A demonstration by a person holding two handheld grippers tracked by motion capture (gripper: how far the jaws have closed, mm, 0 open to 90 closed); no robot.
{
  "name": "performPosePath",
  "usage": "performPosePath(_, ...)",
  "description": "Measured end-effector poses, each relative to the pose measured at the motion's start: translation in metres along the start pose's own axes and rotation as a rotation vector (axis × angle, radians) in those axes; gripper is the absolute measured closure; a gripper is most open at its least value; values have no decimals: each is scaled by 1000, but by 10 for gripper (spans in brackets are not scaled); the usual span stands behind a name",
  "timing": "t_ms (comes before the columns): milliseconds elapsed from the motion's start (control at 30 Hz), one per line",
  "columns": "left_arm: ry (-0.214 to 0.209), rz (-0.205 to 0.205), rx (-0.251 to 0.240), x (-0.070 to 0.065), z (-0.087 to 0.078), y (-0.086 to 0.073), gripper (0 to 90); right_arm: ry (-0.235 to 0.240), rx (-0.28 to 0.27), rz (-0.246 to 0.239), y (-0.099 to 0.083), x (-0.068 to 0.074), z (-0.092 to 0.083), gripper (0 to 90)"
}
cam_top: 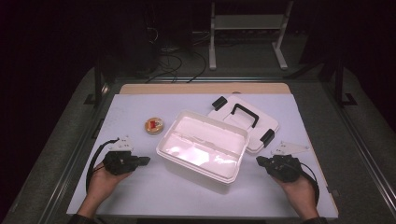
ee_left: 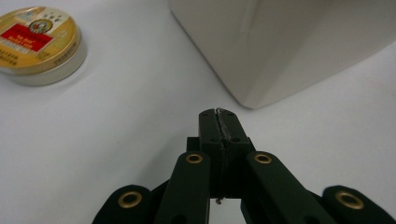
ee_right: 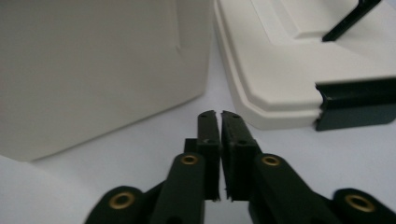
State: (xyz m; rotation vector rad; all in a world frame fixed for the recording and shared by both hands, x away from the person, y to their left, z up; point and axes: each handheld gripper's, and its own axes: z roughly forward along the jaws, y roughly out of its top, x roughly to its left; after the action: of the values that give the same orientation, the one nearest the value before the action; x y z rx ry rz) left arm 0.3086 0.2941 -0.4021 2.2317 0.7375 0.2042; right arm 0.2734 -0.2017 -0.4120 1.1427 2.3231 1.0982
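**Both grippers closed and empty on either side of the open white box**

From the high view we see a white plastic box (cam_top: 201, 151) standing open near the middle of the white table (cam_top: 140, 191), set at a slant to the table's edges. Its lid (cam_top: 246, 120), with a black handle and black latches, lies flat on the table just behind the box's right end, touching or all but touching it. A small round tin (cam_top: 153, 125) with a gold and red top sits apart from the box, to its left and slightly farther back.

We find the left gripper (cam_top: 145, 160) held in the person's left hand (cam_top: 103, 181) just off the box's left end, pointing toward it. In the left gripper view its jaws are pressed together with nothing between them, and the tips (ee_left: 218, 113) hover near the box's lower corner (ee_left: 252, 100) without touching it. The tin (ee_left: 36, 43) lies off to the upper left of that view.

The right gripper (cam_top: 259, 160), in the person's right hand (cam_top: 299, 189), sits just off the box's right end. In the right gripper view we see its jaws (ee_right: 216, 114) drawn together, a hairline slit left between the pads and nothing in it. They point at the gap of bare table between the box wall (ee_right: 102, 70) and the lid's edge (ee_right: 275, 100), near both and touching neither.
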Motion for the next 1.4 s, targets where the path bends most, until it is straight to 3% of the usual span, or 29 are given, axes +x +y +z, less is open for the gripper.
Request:
performPosePath(633, -5, 40, -56, 11, 16, 35, 897, 101, -40, -48, 27, 12, 9, 897)
performPosePath(967, -61, 76, -97, 4, 24, 49, 896, 107, -44, -40, 29, 11, 14, 897)
performPosePath(1200, -99, 80, -106, 2, 18, 48, 897, 103, -47, -43, 32, 9, 15, 897)
performPosePath(1400, -124, 105, -93, -8, 12, 45, 897, 115, -50, -34, 34, 3, 17, 897)
